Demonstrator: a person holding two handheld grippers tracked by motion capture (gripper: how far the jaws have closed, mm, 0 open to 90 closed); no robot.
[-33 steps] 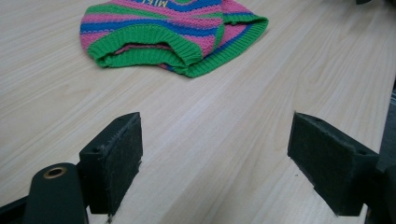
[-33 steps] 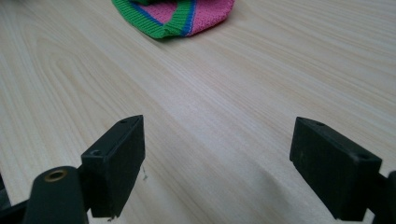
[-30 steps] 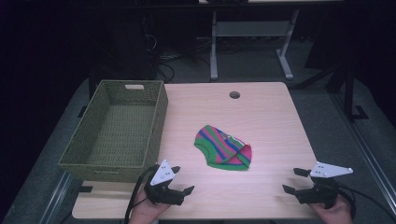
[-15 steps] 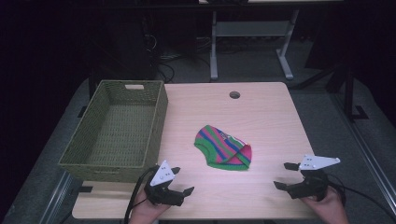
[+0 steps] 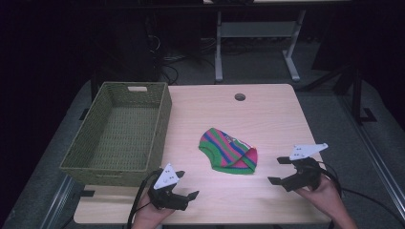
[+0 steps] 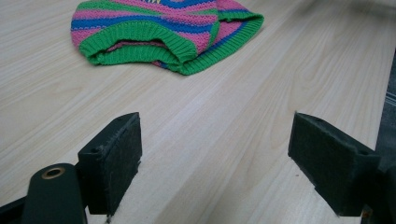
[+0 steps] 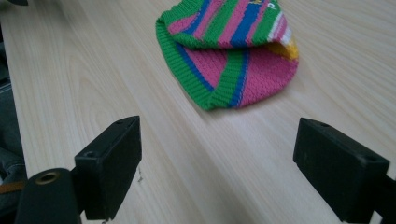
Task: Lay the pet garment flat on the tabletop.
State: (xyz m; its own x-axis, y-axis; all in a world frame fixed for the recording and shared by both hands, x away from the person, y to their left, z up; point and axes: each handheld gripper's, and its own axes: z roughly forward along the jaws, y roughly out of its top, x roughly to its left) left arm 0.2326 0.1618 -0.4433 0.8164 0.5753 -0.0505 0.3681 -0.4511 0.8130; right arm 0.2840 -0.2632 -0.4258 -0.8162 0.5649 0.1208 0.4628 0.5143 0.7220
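right gripper (image 5: pixel 282 171): it sits near the front right edge of the table (image 5: pixel 267 114). its jaws are wide apart and hold nothing.
right gripper aim: it points left and a bit away from the person, toward the striped thing. in the right gripper view the knit lies just ahead of the gap, a bit toward the far side.
left gripper (image 5: pixel 185 194): it sits at the front edge, just in front of the basket corner. its jaws are wide apart too, with nothing in them.
left gripper aim: it points right and up the table. in the left gripper view the knit is ahead and off to the left, with bare wood between.
striped knit hat (image 5: pixel 229 151): it lies flat in the middle of the table, between the two grippers and farther from the person. it has pink, blue and green stripes and a green ribbed rim.
hat long way: it runs from the upper left down to the lower right, so its low end points at the right gripper.
who is nearer: i think the right gripper, as the hat's low right end is close to it.
green woven basket (image 5: pixel 122 131): it stands empty at the left side, apart from the hat.
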